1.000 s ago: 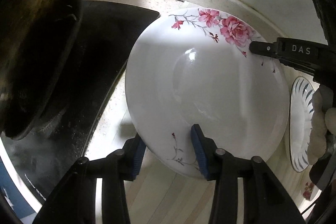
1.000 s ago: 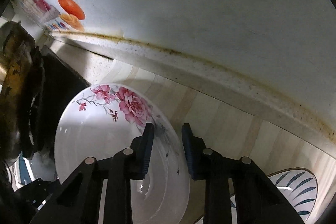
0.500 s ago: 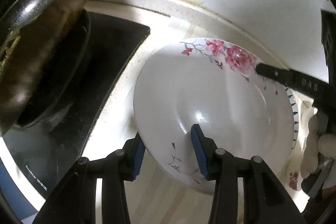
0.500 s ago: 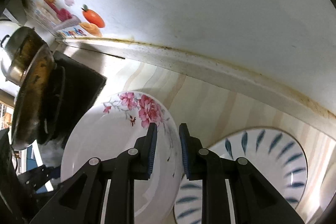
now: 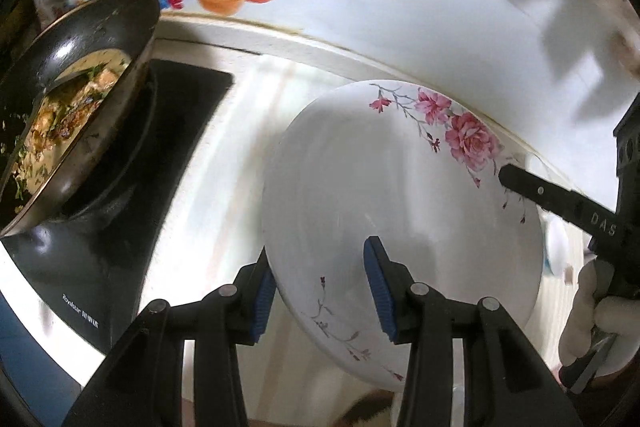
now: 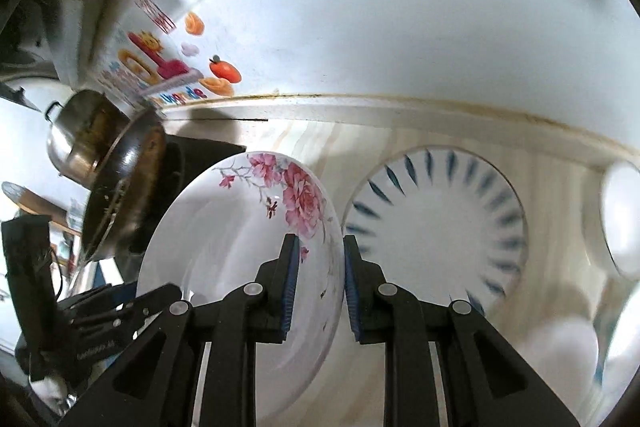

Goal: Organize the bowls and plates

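The white round ceramic plate with pink rose print (image 5: 400, 211) is tilted above the pale wood-grain counter (image 6: 360, 139), held at two rim points. The left gripper (image 5: 320, 297) is clenched on the plate's lower rim, one blue pad on each face. The right gripper (image 6: 318, 287) grasps the opposite rim beside the roses, its pads pressed to either side of the thin edge.

Left of the plate, a black cooktop (image 5: 132, 163) carries a dark frying pan of cooked food (image 5: 72, 107); a strip of bare counter separates the plate's left edge from the cooktop's corner. Behind the plate, the counter ends at a stained seam under the white wall (image 6: 400, 7).

Only the right wrist view shows the white plate with blue leaf-stroke rim (image 6: 436, 227) lying flat on the counter just right of the held plate, and a steel pot (image 6: 76, 143) beyond the pan. Only the left wrist view shows the pan's contents.
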Motion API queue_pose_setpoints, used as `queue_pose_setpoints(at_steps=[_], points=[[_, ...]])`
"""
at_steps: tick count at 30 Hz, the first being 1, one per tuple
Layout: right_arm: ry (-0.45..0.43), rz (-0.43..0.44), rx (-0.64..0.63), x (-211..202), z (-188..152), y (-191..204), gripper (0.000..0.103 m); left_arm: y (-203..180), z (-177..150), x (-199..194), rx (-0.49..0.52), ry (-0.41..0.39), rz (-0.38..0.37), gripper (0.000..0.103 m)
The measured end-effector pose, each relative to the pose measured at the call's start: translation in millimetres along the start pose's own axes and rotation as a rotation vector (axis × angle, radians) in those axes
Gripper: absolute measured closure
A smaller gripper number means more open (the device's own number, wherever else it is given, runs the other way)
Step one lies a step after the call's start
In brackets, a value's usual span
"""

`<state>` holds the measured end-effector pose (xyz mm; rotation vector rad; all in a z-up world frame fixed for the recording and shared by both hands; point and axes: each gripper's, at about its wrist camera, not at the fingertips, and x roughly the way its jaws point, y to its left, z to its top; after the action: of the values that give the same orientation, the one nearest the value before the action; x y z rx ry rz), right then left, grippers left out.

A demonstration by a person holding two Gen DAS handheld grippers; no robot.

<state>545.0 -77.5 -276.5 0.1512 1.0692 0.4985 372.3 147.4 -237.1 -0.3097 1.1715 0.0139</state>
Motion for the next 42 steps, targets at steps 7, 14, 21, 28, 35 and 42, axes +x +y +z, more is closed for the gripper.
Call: queue_pose_setpoints(at_steps=[7,14,21,28,35,42], points=[[-0.058,-0.014,0.100,-71,-65,-27,0.079,-38,-27,-17,0.102,0.026,-0.078,0.063],[-0.077,-0.046,0.191,-122,-147,-54,0.080,-72,-58,-16,0.221,0.066,-0.098,0.063],[-0.066,-0.066,0.287,-141,-225,-76,0.080,-94,-95,10,0.321,0.165,-0.097,0.063],[-0.028,-0.086,0.391,-139,-287,-102,0.079,-111,-130,39,0.399,0.248,-0.069,0.063],[0.012,-0.097,0.439,-125,-321,-115,0.079,-115,-146,62,0.440,0.308,-0.027,0.063],[0.025,-0.100,0.461,-107,-315,-120,0.079,-121,-151,75,0.464,0.326,0.013,0.063]])
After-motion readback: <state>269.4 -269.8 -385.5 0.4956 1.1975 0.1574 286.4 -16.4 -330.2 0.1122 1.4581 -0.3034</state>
